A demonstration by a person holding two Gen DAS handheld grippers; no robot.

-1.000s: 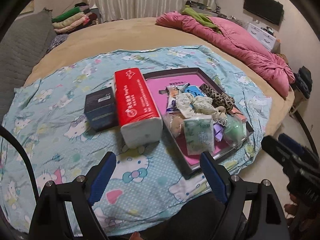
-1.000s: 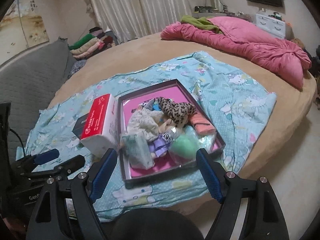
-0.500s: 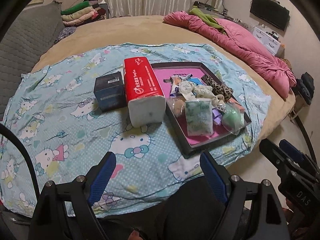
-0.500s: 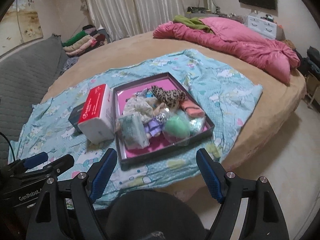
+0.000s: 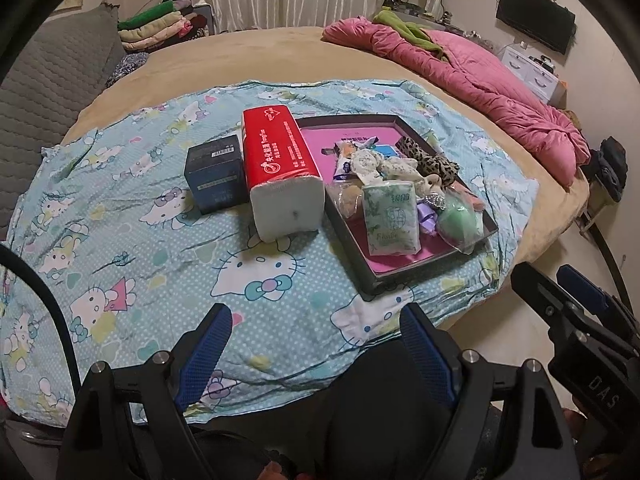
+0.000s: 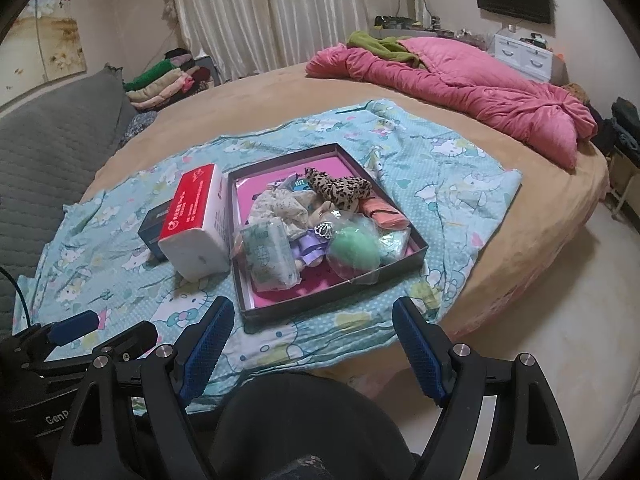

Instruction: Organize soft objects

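A dark tray with a pink floor (image 5: pixel 384 272) (image 6: pixel 340 300) lies on a blue cartoon-print sheet (image 5: pixel 120 216) (image 6: pixel 448 176) on the bed. It holds a heap of soft things: a green tissue pack (image 5: pixel 390 216) (image 6: pixel 268 258), a green sponge in clear wrap (image 5: pixel 458 220) (image 6: pixel 354 250), a leopard-print cloth (image 5: pixel 430 162) (image 6: pixel 340 190) and a floral scrunchie (image 5: pixel 368 162) (image 6: pixel 280 206). A red tissue pack (image 5: pixel 280 160) (image 6: pixel 192 210) and a dark box (image 5: pixel 216 172) (image 6: pixel 154 226) sit left of the tray. My left gripper (image 5: pixel 316 344) and right gripper (image 6: pixel 314 340) hang open and empty over the near bed edge.
A pink quilt (image 5: pixel 472 80) (image 6: pixel 460 88) with a green cloth lies at the far right of the tan bed (image 5: pixel 240 56). Folded clothes (image 5: pixel 160 32) (image 6: pixel 164 80) are stacked by the curtain. A grey padded headboard (image 6: pixel 44 152) stands left; bare floor (image 6: pixel 560 320) lies right.
Both views have pulled back from the tray and sheet, so more of the near bed edge and floor shows. Both grippers stay open and empty.
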